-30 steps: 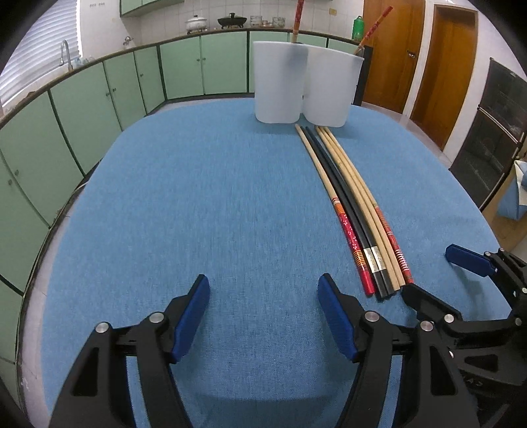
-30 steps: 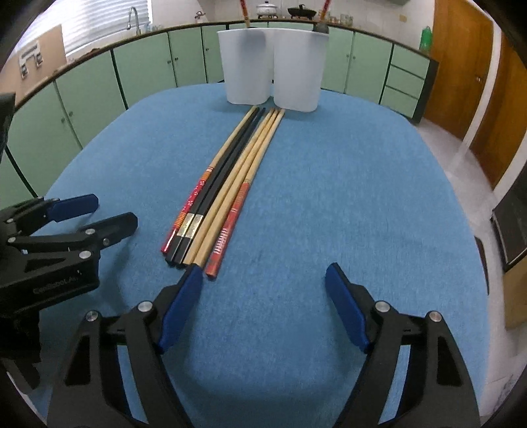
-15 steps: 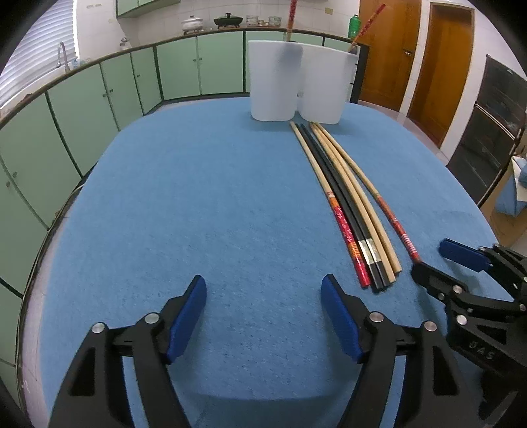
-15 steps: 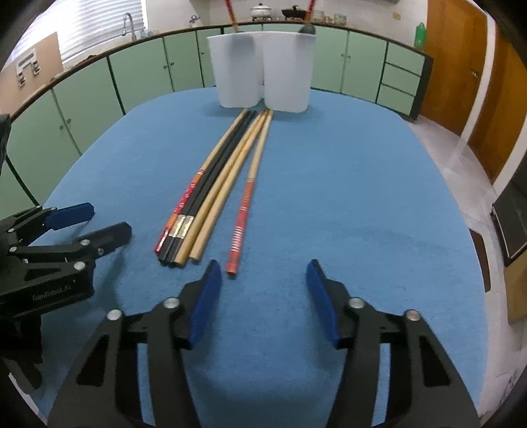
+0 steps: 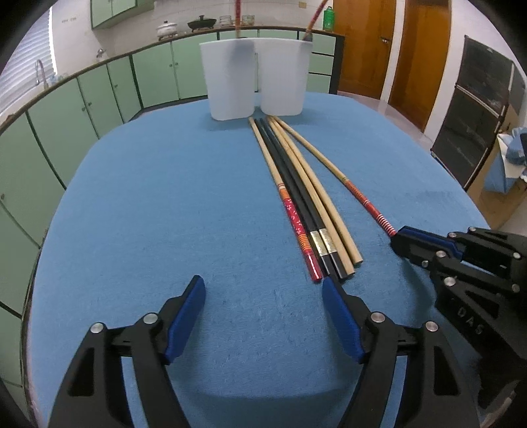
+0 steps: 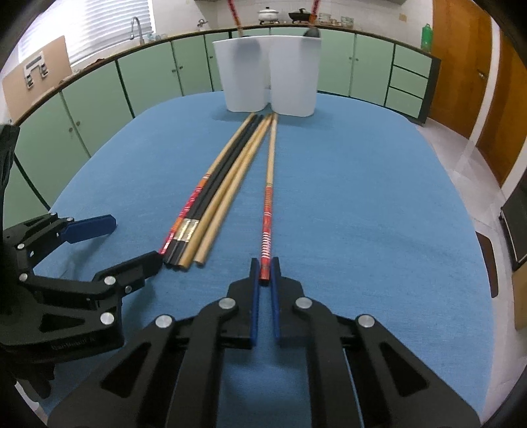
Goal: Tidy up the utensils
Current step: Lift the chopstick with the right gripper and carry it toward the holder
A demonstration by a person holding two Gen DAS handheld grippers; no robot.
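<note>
Several long chopsticks lie in a bundle on the blue table, tips toward two white holders. One red-striped chopstick lies apart to the right. My right gripper is shut on its near red end, also seen in the left wrist view. My left gripper is open and empty, just before the bundle's near ends, also seen in the right wrist view.
Each white holder has a red-patterned stick standing in it. Green cabinets ring the far and left sides. Wooden doors stand at the right. The blue table drops off on both sides.
My right gripper closed on the near end of the red-striped chopstick, which now lies further apart from the bundle. My left gripper stayed open and moved closer to the bundle.
</note>
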